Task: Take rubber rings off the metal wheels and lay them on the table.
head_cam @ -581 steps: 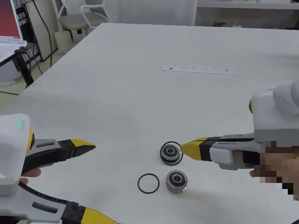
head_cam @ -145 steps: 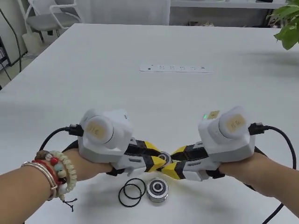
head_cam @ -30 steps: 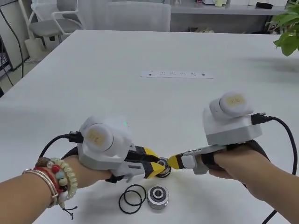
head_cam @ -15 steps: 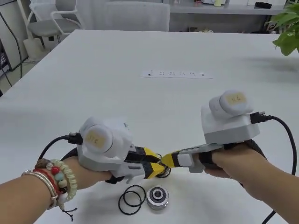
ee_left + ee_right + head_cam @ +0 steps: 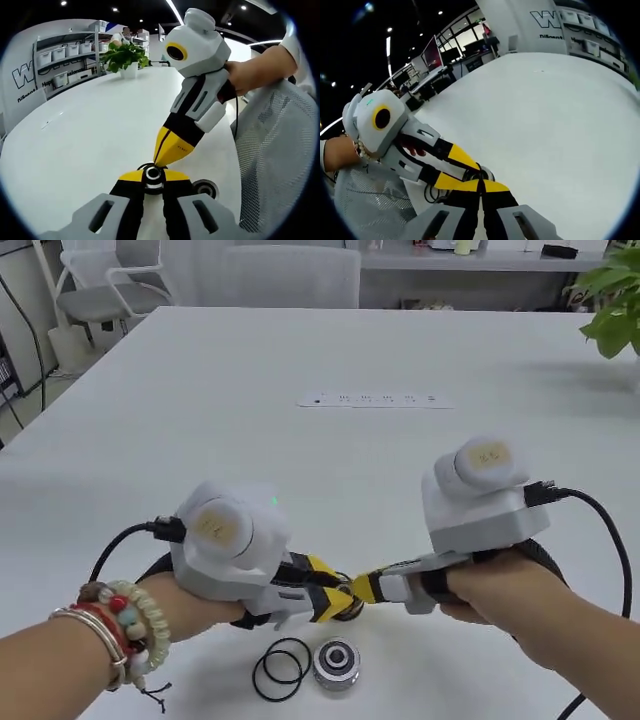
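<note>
**Near field.** Two loose rubber rings (image 5: 282, 668) lie flat and overlapping on the white table (image 5: 300, 470). A free metal wheel (image 5: 336, 662) lies flat just beside them on the right. In the left gripper view the table's near edge runs close behind this wheel, with grey mesh (image 5: 280, 165) beyond it.

**Middle field.** The two grippers meet tip to tip just beyond the rings. The left gripper (image 5: 338, 602) has its jaws clamped on either side of the held wheel (image 5: 152, 178), low over the surface. The right gripper (image 5: 364, 587) has its jaws together in a single point that touches the held wheel's rim. A thin black arc of ring (image 5: 144, 166) stands off the wheel there, but whether the jaws pinch it cannot be told. A beaded bracelet (image 5: 125, 625) sits on the left wrist. A black cable (image 5: 600, 530) loops from the right gripper toward the near right.

**Open surface.** The tabletop is bare to the left, to the right and ahead of the grippers. Well beyond them a white power strip (image 5: 372, 399) lies flat across the middle.

**Far field.** Past the table's far edge stand a grey chair (image 5: 290, 275) and a white chair (image 5: 95, 285). A leafy plant (image 5: 610, 300) is at the far right corner. Shelves with boxes (image 5: 62, 62) line the wall.
</note>
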`<state>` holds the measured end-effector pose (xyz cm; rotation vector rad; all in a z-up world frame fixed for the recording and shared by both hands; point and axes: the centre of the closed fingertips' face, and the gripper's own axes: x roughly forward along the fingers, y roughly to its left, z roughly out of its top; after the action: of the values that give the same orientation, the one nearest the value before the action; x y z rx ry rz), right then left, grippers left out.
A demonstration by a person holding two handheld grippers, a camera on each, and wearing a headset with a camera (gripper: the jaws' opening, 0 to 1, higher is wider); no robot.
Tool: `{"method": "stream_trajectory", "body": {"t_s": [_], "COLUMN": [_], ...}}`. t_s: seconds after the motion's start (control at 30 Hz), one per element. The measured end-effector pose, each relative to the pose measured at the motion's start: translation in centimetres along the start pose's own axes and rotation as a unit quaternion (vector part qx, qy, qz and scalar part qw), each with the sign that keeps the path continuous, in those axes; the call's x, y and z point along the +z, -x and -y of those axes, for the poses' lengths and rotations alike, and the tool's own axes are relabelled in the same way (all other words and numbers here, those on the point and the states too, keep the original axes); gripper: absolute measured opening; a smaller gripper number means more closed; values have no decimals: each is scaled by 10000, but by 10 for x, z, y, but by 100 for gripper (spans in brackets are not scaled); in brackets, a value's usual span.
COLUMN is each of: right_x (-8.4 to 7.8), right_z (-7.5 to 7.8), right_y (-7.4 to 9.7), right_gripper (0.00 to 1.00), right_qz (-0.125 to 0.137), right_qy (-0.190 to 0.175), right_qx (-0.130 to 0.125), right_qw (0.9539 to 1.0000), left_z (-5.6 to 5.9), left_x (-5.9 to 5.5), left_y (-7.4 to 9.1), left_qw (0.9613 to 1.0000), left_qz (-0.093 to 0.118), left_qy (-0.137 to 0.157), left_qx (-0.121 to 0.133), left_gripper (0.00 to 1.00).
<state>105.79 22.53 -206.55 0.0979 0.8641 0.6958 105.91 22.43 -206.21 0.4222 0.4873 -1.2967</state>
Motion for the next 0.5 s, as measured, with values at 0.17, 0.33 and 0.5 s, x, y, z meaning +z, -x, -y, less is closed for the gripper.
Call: {"method": "stream_trajectory", "body": {"t_s": [0.17, 0.33, 0.5], "right_x": [1, 3, 8], "right_z": [1, 8, 12], "right_y": [2, 6, 12], "right_gripper": [0, 0, 0], "right_qz": [22, 83, 214], "right_qy": [-23, -34, -190], "right_qx": [-18, -148, -174], "right_qw": [10000, 9999, 9994], "left_z": [-2, -7, 0], "left_x": [7, 24, 39], "left_y": [6, 17, 28], "left_qw": [10000, 9996, 9991], "left_qz": [44, 243, 346], "left_qy": [25, 166, 168], "left_qx": [-31, -1, -178], "left_gripper": [13, 20, 36]}}
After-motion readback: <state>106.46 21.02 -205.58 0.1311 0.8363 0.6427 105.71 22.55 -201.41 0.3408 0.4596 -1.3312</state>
